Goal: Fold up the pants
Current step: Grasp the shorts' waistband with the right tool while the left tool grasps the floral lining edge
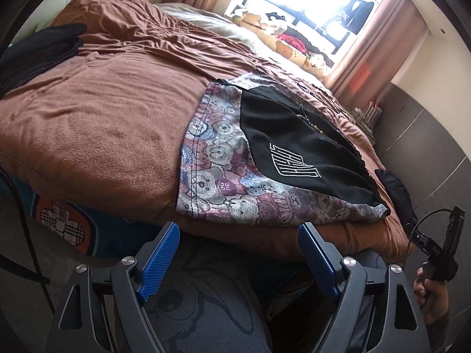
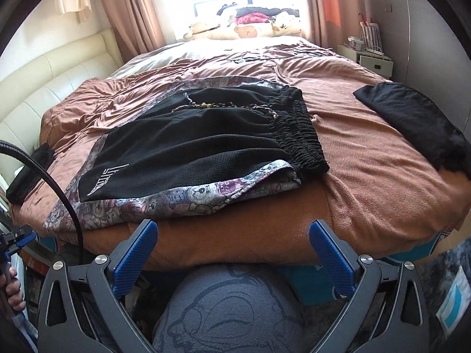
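Bed, brown blanket cover, carries everything. Black shorts with bear-print panels lie flat near front edge, elastic waistband toward bed middle, hem toward left front corner. Separate black garment near right edge; leave alone. Left gripper released, jaws spread, nothing between, hovering off front edge below printed hem. Right gripper also released, empty. Judgement: you approach for grab. Pinch both fabric layers at near edge, one gripper per end, keep hands level, lift together, fold away evenly.
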{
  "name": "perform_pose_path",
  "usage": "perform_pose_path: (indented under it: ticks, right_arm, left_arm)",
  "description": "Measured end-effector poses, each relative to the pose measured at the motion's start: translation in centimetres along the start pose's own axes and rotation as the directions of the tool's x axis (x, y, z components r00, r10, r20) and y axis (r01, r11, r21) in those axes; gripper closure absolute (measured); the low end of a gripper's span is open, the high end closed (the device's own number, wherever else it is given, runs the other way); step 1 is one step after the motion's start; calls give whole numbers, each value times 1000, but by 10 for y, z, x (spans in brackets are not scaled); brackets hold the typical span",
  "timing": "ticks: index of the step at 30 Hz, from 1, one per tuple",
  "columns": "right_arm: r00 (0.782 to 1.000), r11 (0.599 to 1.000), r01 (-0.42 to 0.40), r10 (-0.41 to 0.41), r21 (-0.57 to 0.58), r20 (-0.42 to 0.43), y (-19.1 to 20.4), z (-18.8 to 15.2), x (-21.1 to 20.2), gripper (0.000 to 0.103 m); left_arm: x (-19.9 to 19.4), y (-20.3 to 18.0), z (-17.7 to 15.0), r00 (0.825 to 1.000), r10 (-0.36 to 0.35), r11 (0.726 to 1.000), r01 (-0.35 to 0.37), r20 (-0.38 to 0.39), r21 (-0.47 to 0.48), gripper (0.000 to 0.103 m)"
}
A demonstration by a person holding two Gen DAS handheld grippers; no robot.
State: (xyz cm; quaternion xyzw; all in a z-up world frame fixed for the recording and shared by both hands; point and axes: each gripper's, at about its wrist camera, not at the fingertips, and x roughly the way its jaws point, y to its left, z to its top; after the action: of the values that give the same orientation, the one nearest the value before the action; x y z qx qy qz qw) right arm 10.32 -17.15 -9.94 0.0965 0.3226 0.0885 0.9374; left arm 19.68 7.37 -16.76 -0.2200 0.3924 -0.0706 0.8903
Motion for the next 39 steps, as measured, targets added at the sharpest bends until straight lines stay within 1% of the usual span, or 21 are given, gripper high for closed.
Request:
perform_pose_path:
  ticks: [5, 10, 13, 14, 15, 17, 20, 22, 25, 27, 28, 29, 30, 31, 33, 35, 36, 37, 38, 39]
  right_arm:
    - [1000, 1000, 6, -5, 16, -24, -8, 5, 12, 0]
    - [999, 999, 4, -1, 46, -45, -18, 11, 21, 0]
    - [998, 997, -6, 10, 71, -54, -27, 14, 28, 0]
    - [998, 997, -9, 14, 81, -59, -30, 15, 30, 0]
    - [998, 996, -12, 18, 90, -64, -33, 15, 32, 0]
    - [997, 994, -19, 28, 110, -74, -40, 16, 38, 2]
    - [994, 990, -41, 54, 138, -96, -49, 16, 48, 6]
    - [992, 986, -58, 75, 158, -104, -55, 16, 52, 7]
    - [989, 978, -77, 99, 195, -109, -67, 18, 60, 8]
    - [987, 967, -100, 126, 234, -101, -76, 19, 63, 8]
    - [985, 961, -114, 142, 253, -94, -82, 21, 67, 8]
    - [984, 954, -128, 157, 270, -87, -85, 21, 69, 8]
    - [982, 949, -142, 171, 283, -79, -88, 22, 69, 10]
    - [981, 943, -155, 183, 295, -71, -92, 23, 71, 12]
    - [972, 923, -194, 226, 332, -60, -100, 27, 76, 19]
    - [961, 897, -232, 272, 375, -57, -108, 28, 82, 32]
    - [957, 890, -243, 286, 386, -56, -109, 28, 85, 36]
    - [954, 885, -251, 296, 392, -57, -110, 29, 89, 43]
    - [951, 882, -258, 304, 394, -59, -110, 29, 91, 53]
    - [948, 881, -263, 313, 393, -66, -110, 29, 95, 58]
  left_arm:
    - [20, 10, 4, 999, -11, 999, 9, -30, -50, 22]
    - [37, 17, 5, 998, -37, 994, 31, -53, -102, 23]
    - [47, 18, 5, 996, -42, 992, 33, -75, -119, 32]
    - [50, 18, 6, 996, -40, 992, 30, -79, -126, 36]
    - [50, 18, 6, 997, -37, 991, 27, -75, -133, 43]
    - [46, 18, 10, 999, -24, 990, 18, -42, -140, 49]
    - [41, 19, 15, 1000, -25, 990, 24, -6, -143, 54]
    - [44, 20, 18, 1000, -9, 990, 7, -14, -142, 55]
    - [49, 26, 21, 1000, -2, 986, -1, -18, -165, 59]
    - [52, 27, 22, 1000, 15, 986, -18, -16, -166, 66]
    - [53, 27, 23, 1000, 25, 986, -27, -17, -164, 68]
    - [54, 27, 24, 999, 33, 986, -36, -16, -161, 73]
    - [54, 26, 25, 999, 45, 986, -47, -16, -157, 81]
    - [55, 26, 26, 998, 53, 986, -55, -18, -155, 86]
    - [53, 26, 28, 999, 52, 986, -53, -12, -157, 96]
    - [50, 23, 31, 998, 57, 987, -56, 6, -149, 97]
    - [47, 21, 32, 998, 58, 988, -56, 14, -143, 97]
    - [45, 19, 34, 998, 59, 989, -56, 21, -137, 98]
    - [43, 18, 36, 998, 60, 990, -56, 27, -131, 98]
    - [40, 16, 38, 998, 60, 990, -55, 33, -127, 98]
